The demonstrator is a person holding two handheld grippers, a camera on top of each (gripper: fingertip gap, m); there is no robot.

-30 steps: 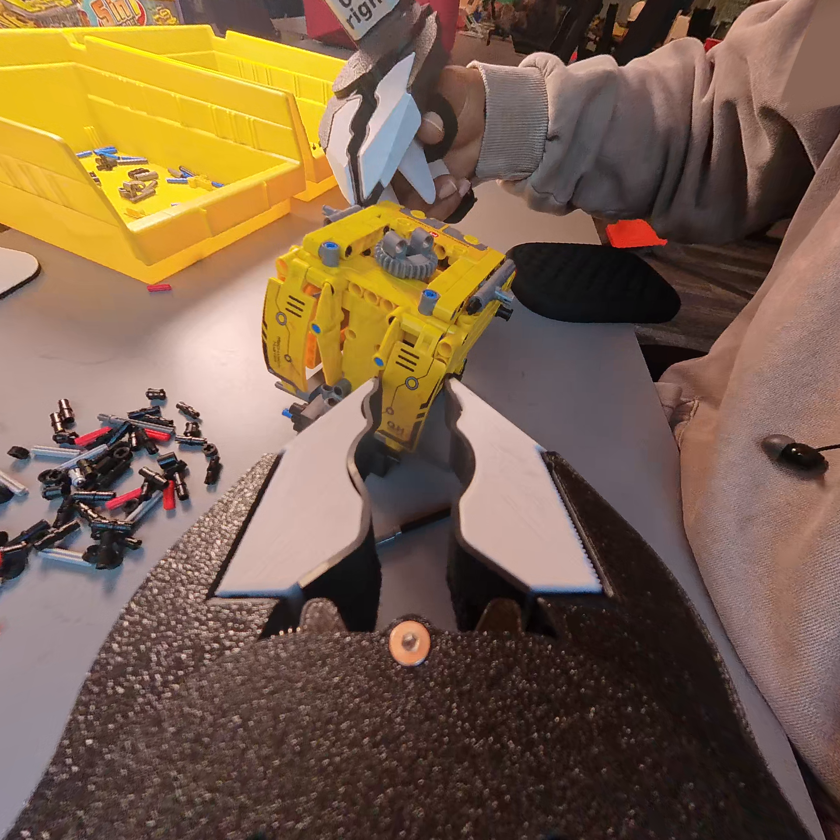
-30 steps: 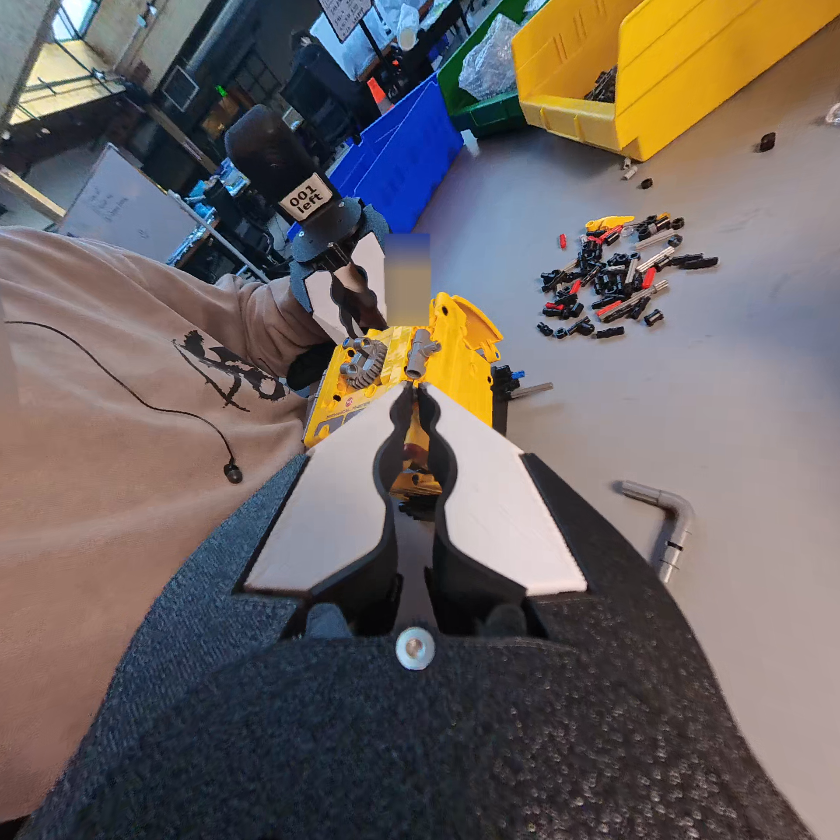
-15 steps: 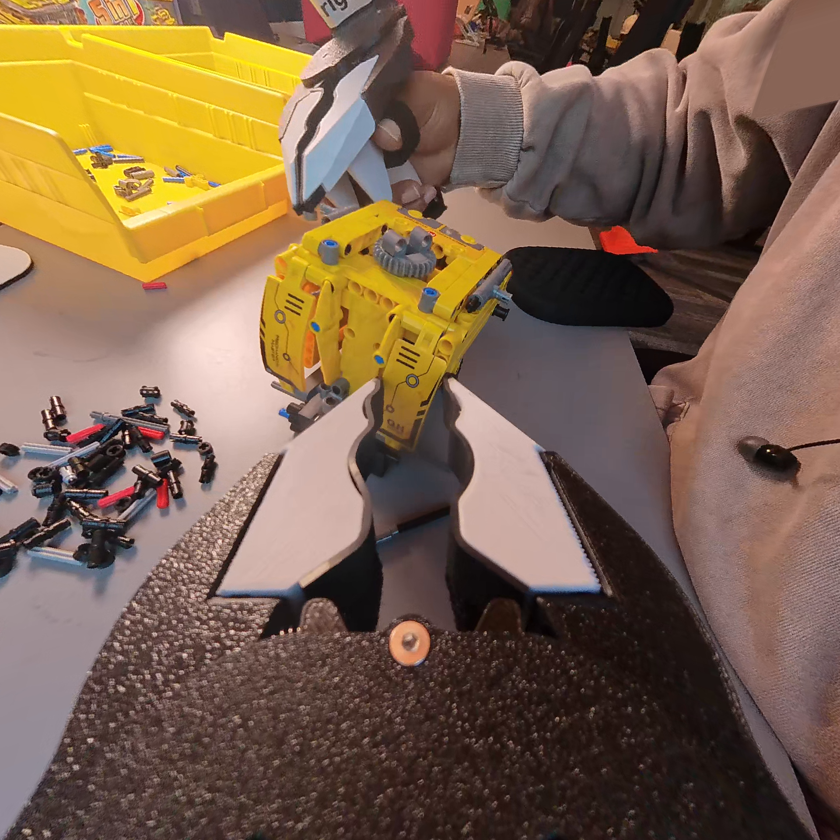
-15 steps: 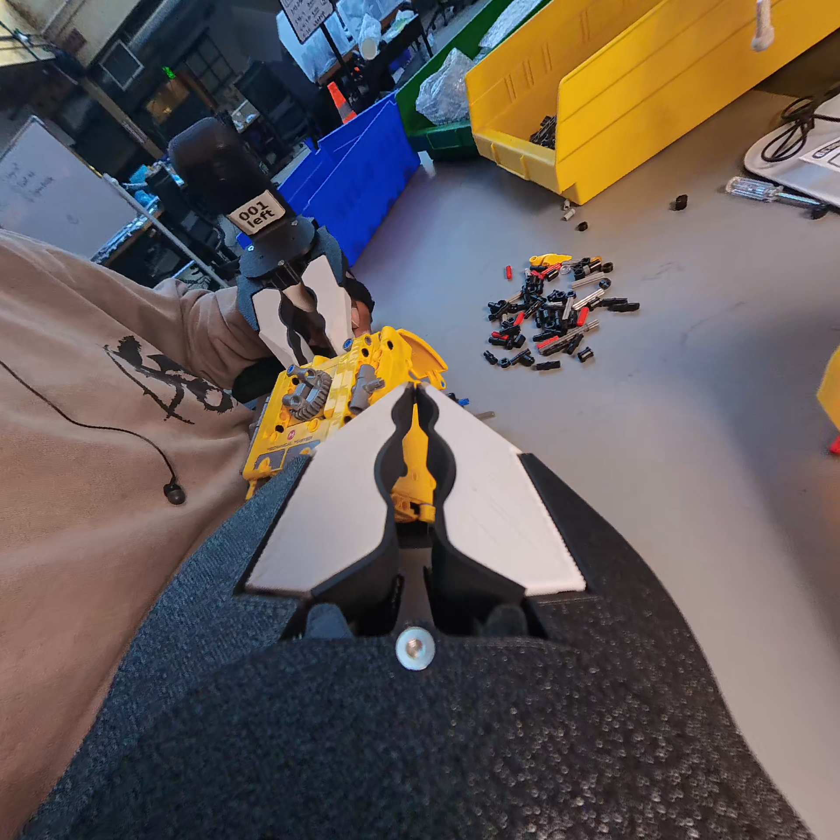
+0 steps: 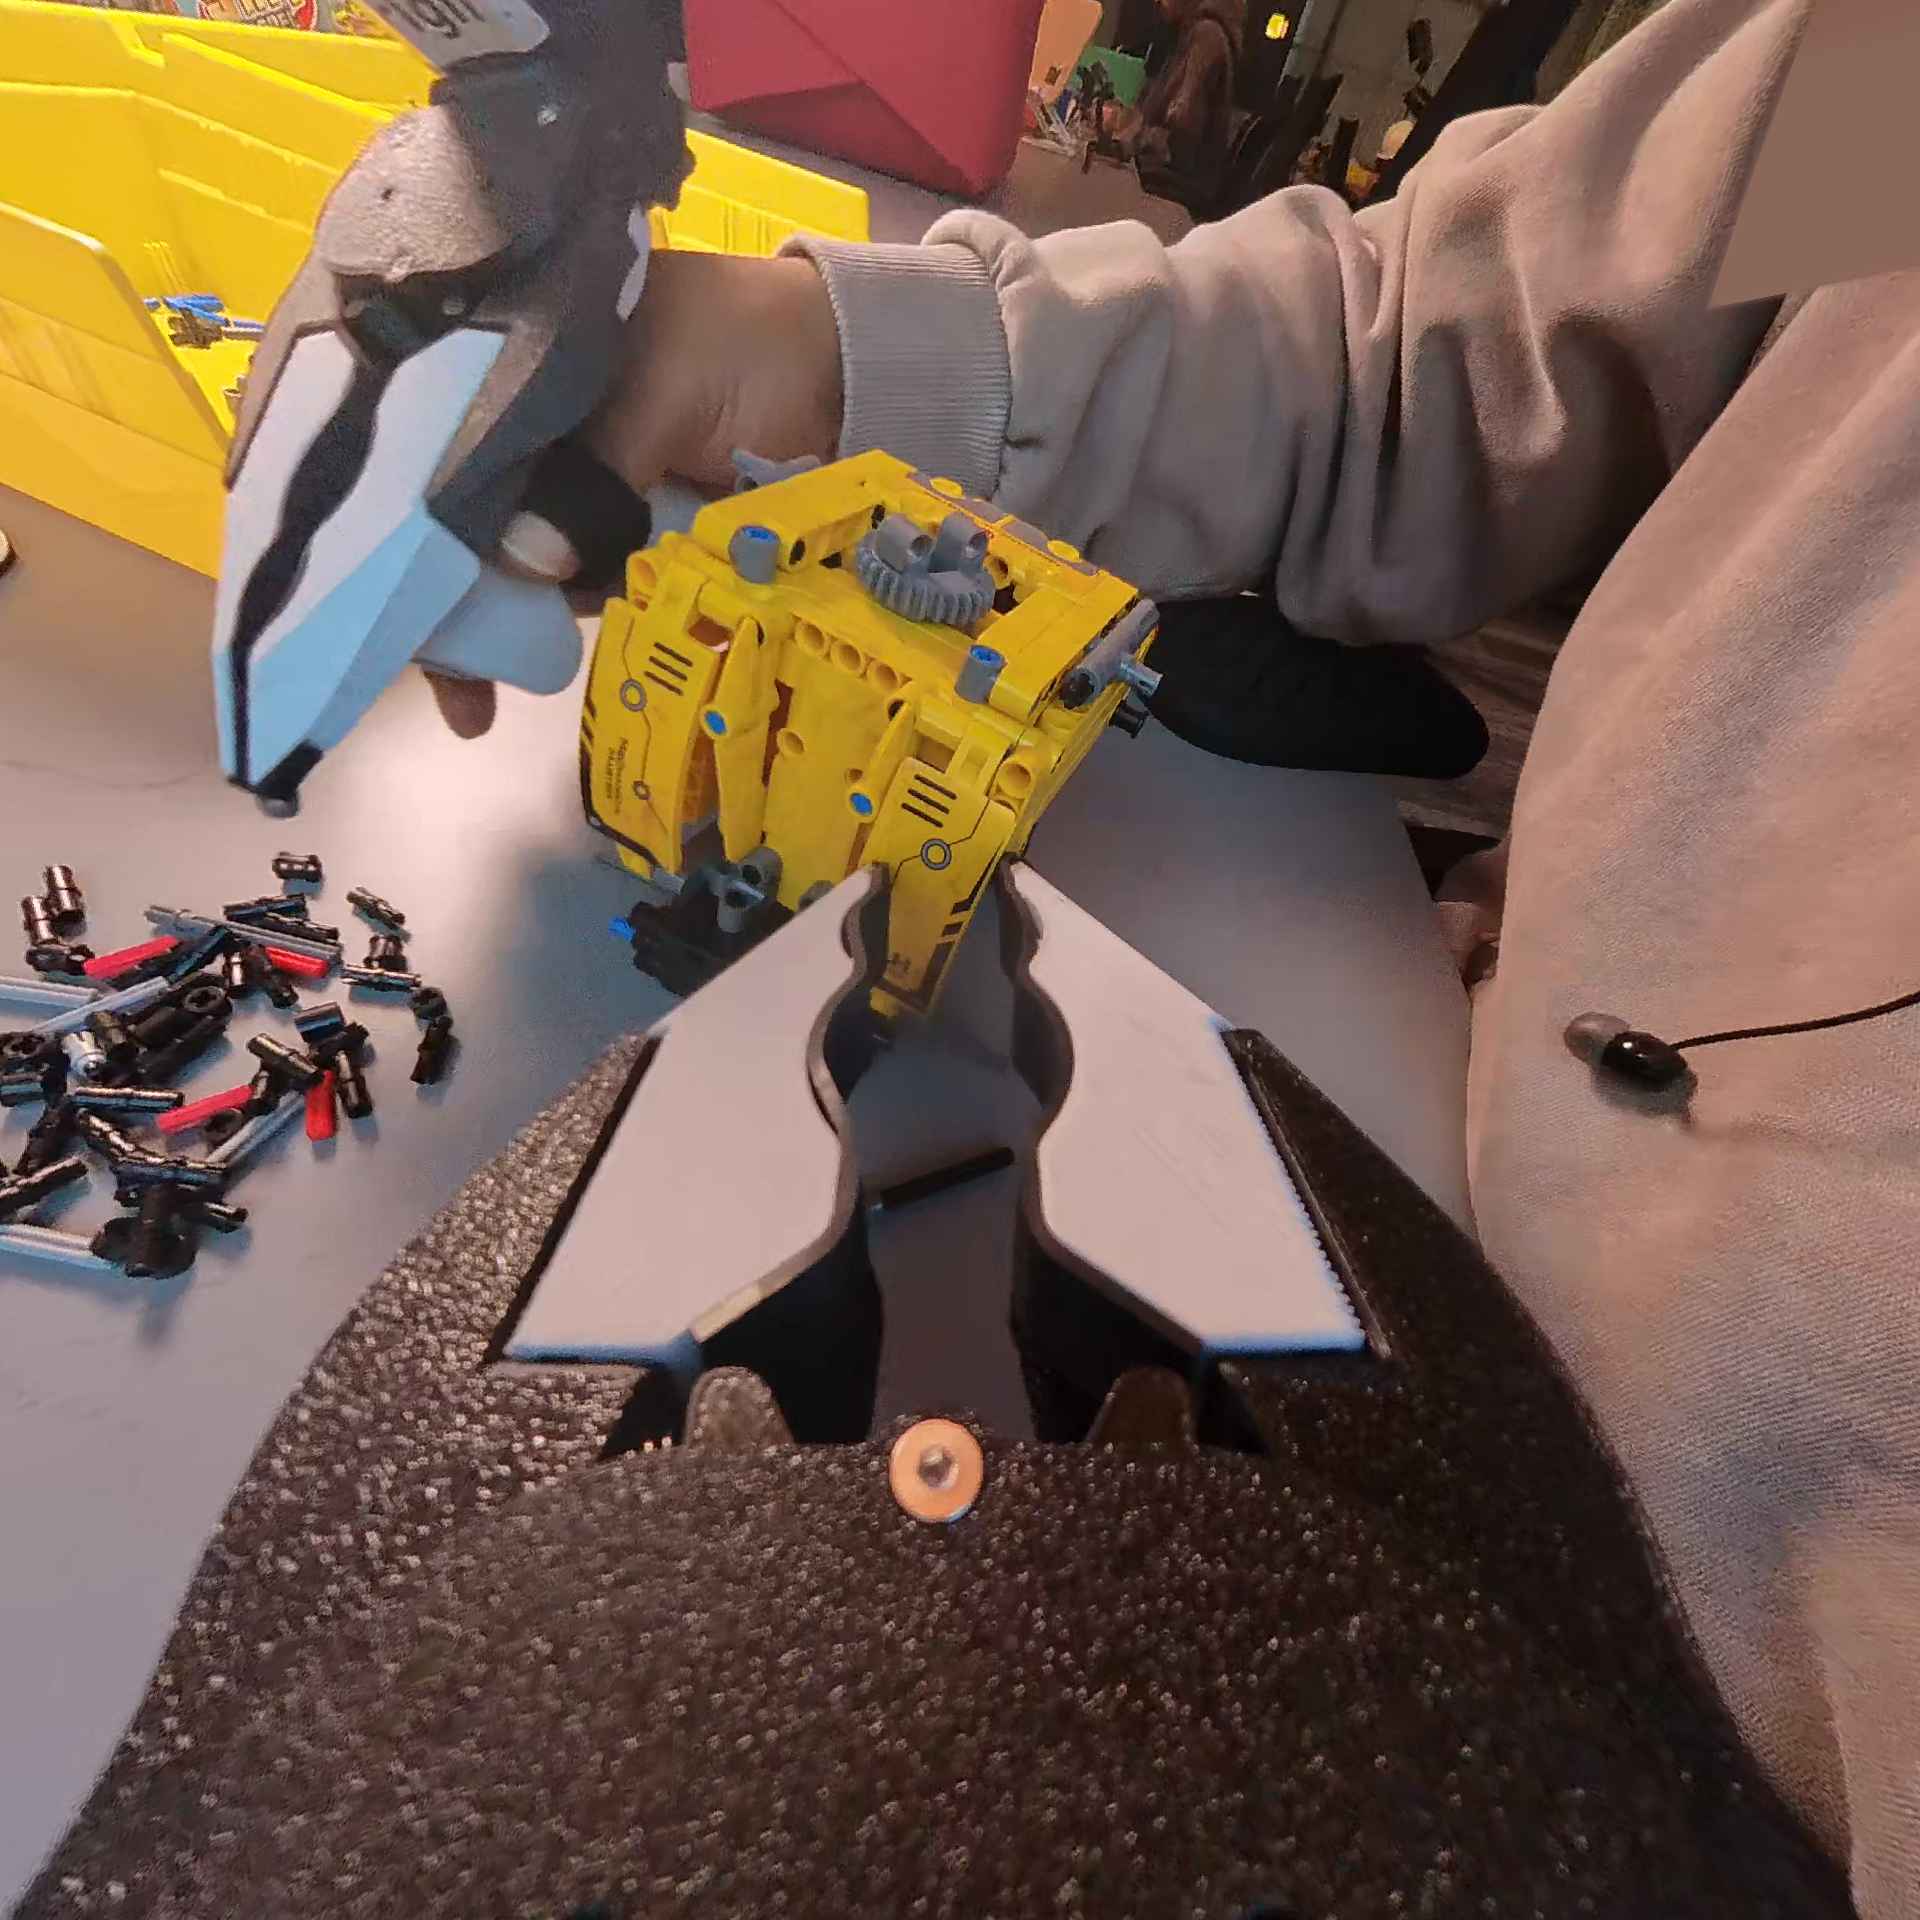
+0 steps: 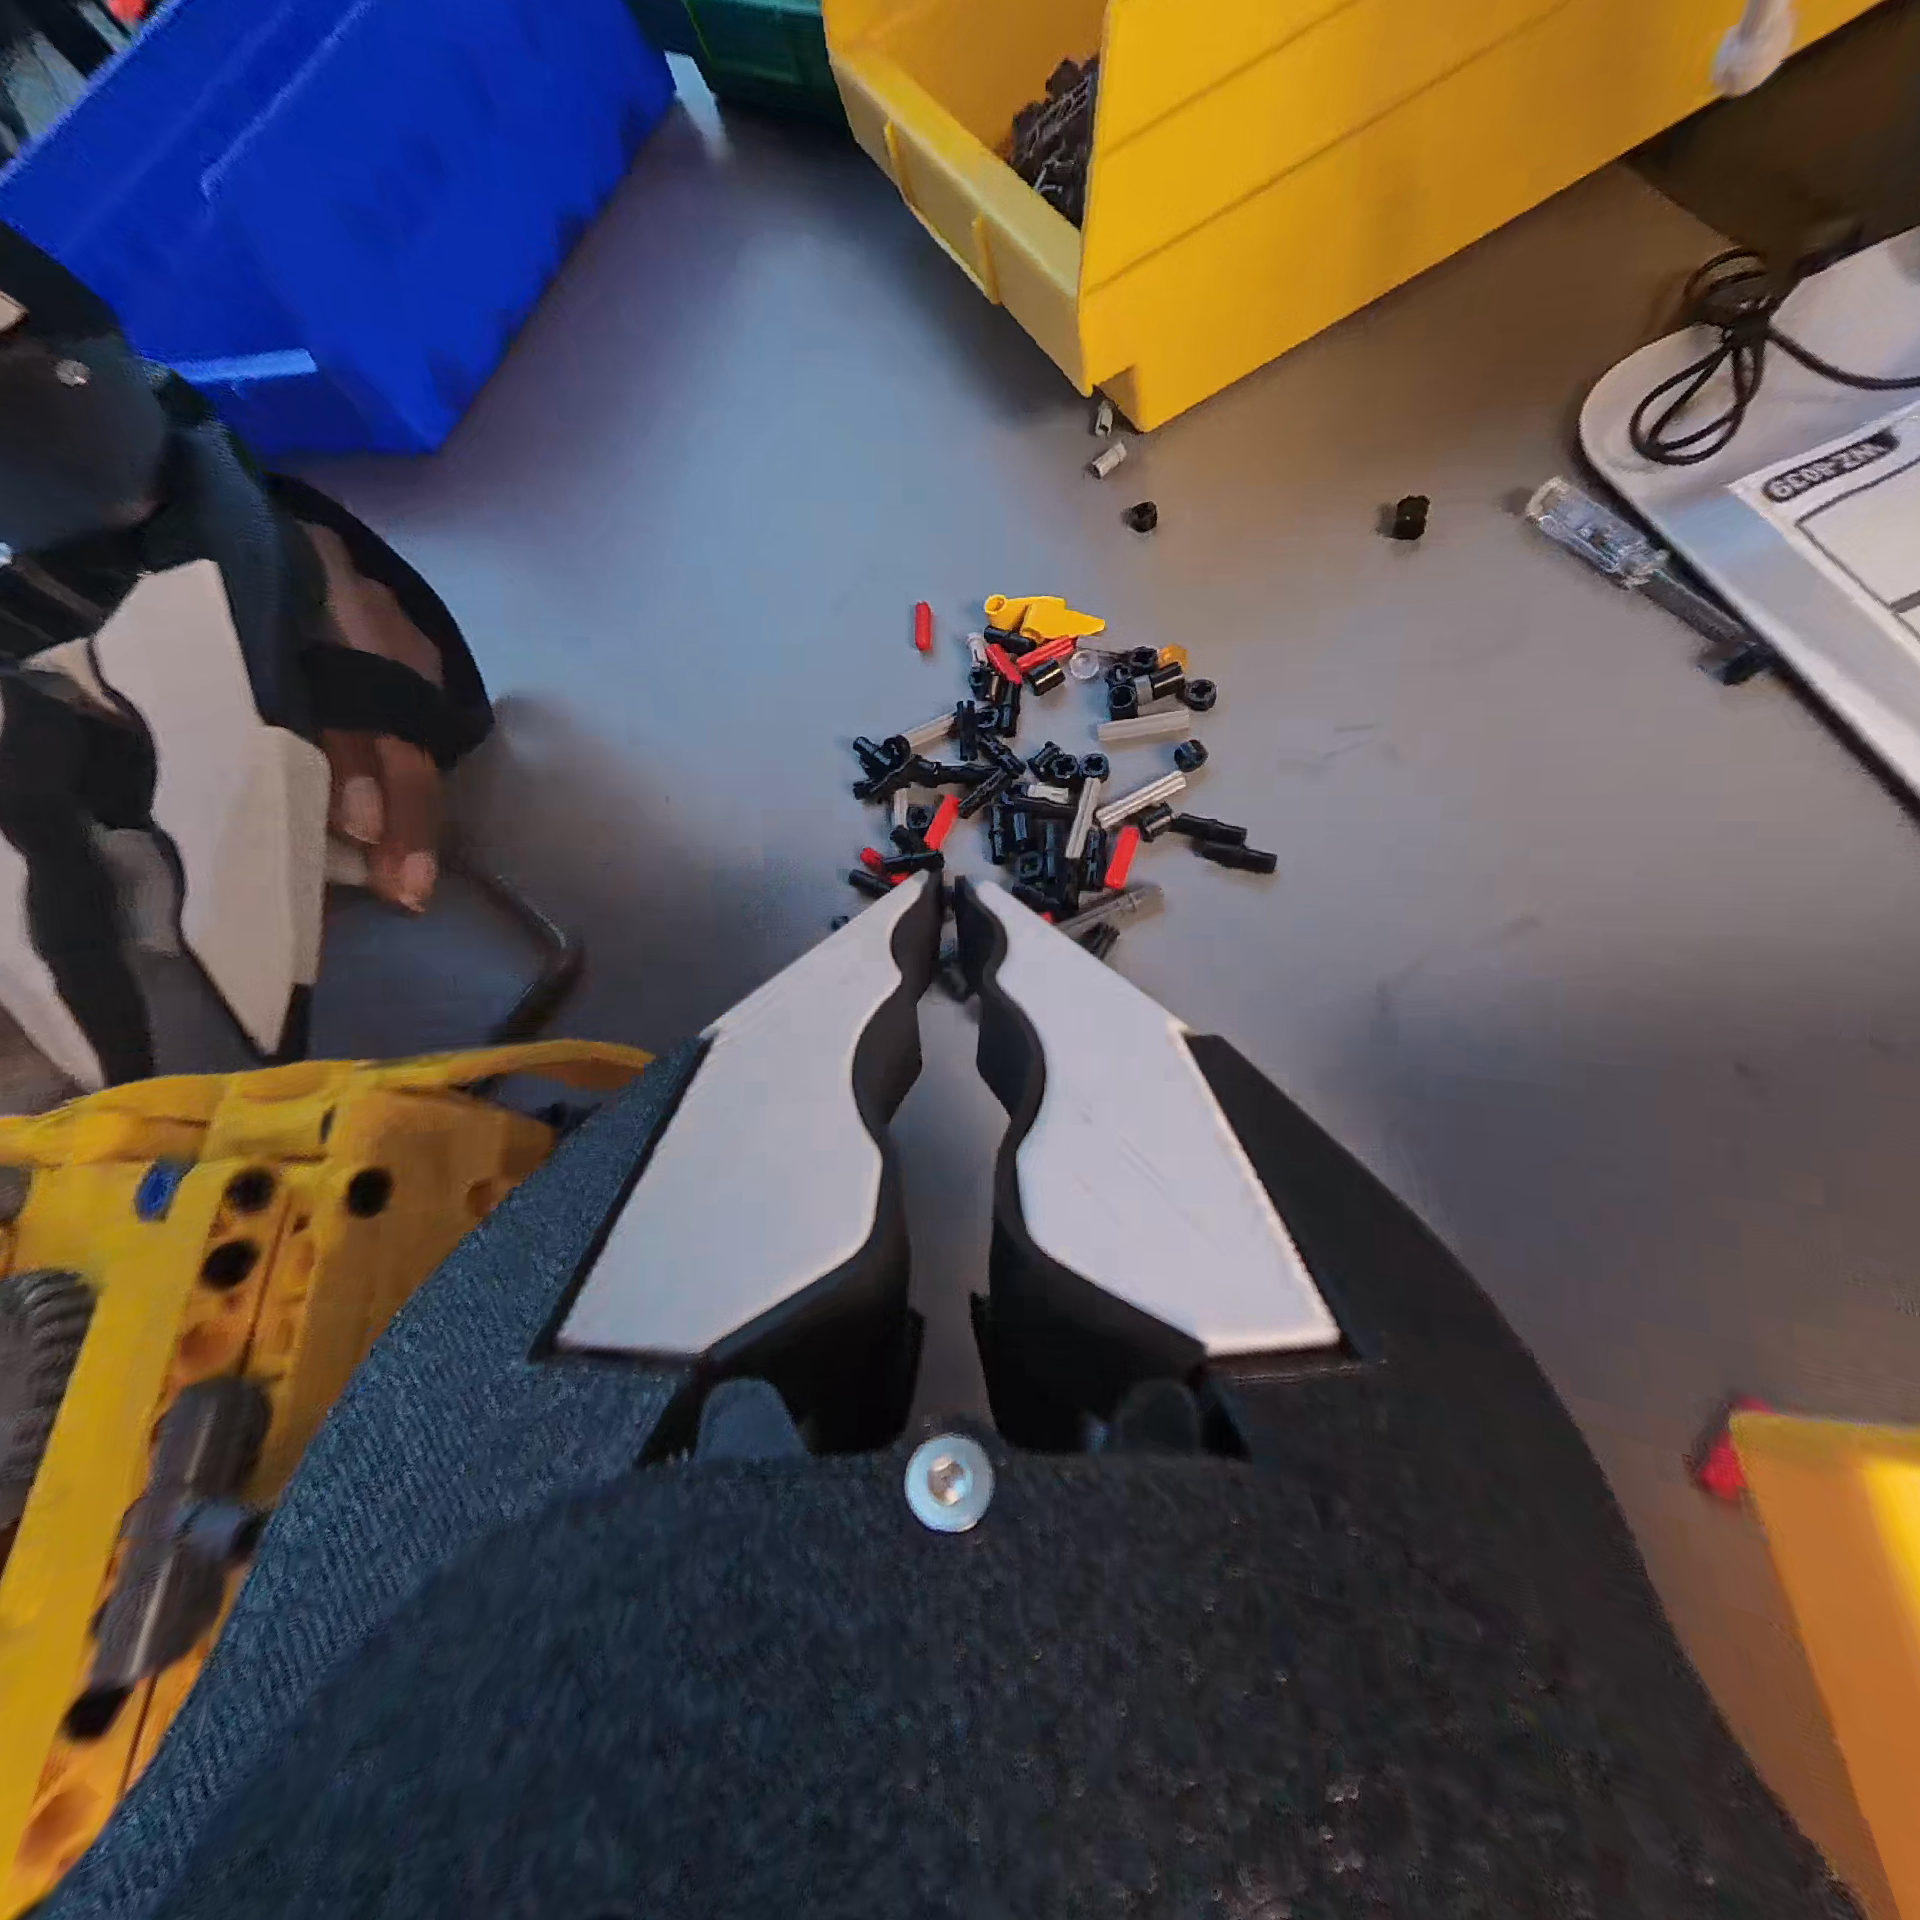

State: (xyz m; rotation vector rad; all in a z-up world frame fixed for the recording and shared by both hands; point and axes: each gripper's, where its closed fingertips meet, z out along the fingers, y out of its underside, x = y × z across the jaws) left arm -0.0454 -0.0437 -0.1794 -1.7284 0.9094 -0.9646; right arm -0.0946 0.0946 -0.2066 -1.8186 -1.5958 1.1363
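The left gripper (image 5: 935, 894) clamps a lower panel of the yellow brick model (image 5: 852, 707). The right gripper (image 6: 948, 888), jaws nearly together and empty, hovers above loose pins (image 6: 1049, 769) on the grey table (image 6: 1455, 935).

We are in a workshop or maker space. On a grey worktable (image 6: 1455, 987) a scatter of small black, grey and red building pins (image 6: 1039, 769) lies loose; beyond that scatter stand yellow parts bins (image 6: 1247, 208), one with dark pieces inside, and a blue bin (image 6: 332, 208) to their left. A clear-handled screwdriver (image 6: 1631, 582) lies right of the scatter.
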